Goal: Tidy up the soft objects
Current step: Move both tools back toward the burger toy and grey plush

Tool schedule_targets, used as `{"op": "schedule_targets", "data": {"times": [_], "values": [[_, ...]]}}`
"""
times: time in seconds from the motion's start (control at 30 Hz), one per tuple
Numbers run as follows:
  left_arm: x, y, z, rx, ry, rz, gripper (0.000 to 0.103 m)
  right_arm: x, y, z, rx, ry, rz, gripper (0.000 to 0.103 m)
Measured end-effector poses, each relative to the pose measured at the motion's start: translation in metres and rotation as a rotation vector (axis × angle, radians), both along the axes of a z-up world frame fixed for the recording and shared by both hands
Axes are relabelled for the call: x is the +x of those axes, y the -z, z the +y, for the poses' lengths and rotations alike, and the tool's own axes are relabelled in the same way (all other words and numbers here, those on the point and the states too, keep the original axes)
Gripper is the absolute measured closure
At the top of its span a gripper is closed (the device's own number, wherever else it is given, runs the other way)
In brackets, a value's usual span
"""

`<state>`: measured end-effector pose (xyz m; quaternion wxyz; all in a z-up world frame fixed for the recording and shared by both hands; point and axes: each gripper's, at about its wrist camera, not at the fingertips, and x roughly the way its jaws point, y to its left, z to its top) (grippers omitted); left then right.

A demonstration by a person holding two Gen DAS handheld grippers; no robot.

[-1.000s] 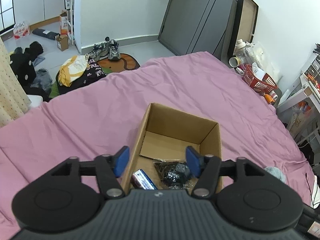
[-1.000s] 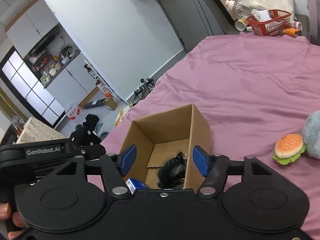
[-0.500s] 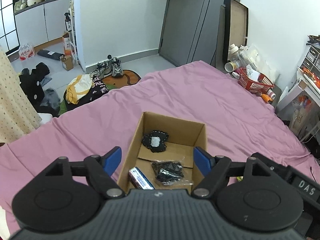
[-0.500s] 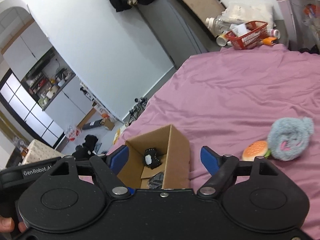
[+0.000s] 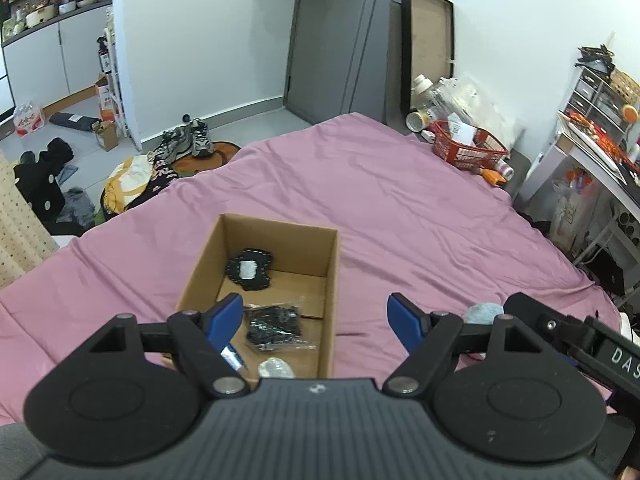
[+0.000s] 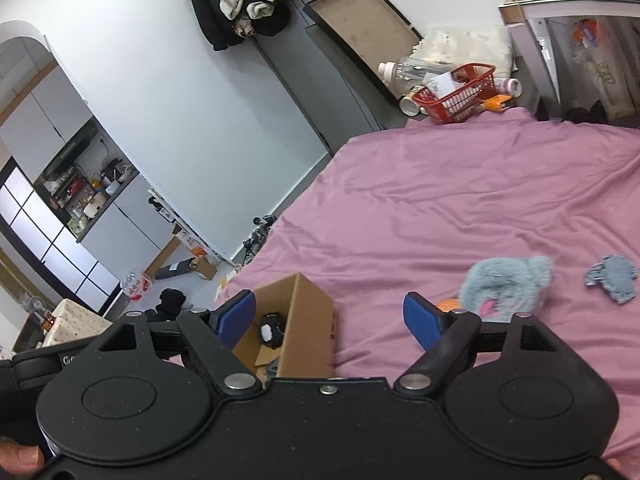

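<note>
An open cardboard box (image 5: 332, 264) sits on the pink bed (image 5: 380, 200). It holds a black frilly piece with a white centre (image 5: 250, 270), a black bundle in clear wrap (image 5: 276, 322), a blue-and-white pack (image 5: 236, 356) and a pale lump (image 5: 274, 368). My left gripper (image 5: 315, 316) is open and empty above the box's near end. My right gripper (image 6: 330, 316) is open and empty, with the box (image 6: 308, 320) at its left. A fluffy grey-blue plush (image 6: 506, 284), an orange toy (image 6: 446, 305) half hidden behind it, and a grey knitted piece (image 6: 612, 278) lie on the bed to the right.
A red basket (image 5: 468, 148) with bottles and clutter stands off the bed's far right corner. A desk with drawers (image 5: 592, 136) is at the right. Shoes (image 5: 192, 144), bags and clothes lie on the floor at the left. A dark door (image 5: 340, 40) is behind.
Both grippers have risen and pulled back from the box and opened wider. The black frilly piece now shows inside the box. The right view has swung right, showing the plush and knitted piece.
</note>
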<state>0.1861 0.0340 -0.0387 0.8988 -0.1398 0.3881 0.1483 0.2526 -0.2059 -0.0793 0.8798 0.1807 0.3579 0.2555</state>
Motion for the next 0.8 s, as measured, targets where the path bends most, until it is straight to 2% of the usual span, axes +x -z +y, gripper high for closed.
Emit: {"op": "schedule_targets", "data": {"times": [0.33,0.6,0.8], "values": [[0.01,-0.001,-0.034,0.013,0.036,-0.001,0.025,-0.005,-0.008,-0.034,-0.03,-0.008,-0.005,0.006],[0.015,0.005,-0.051,-0.012,0.036,-0.012,0.025,0.005,-0.004,-0.069,0.001,0.057,0.022,0.004],[0.026,0.016,-0.065,-0.022,0.037,-0.008,0.012,0.013,0.002,-0.104,0.033,0.168,0.064,0.004]]}}
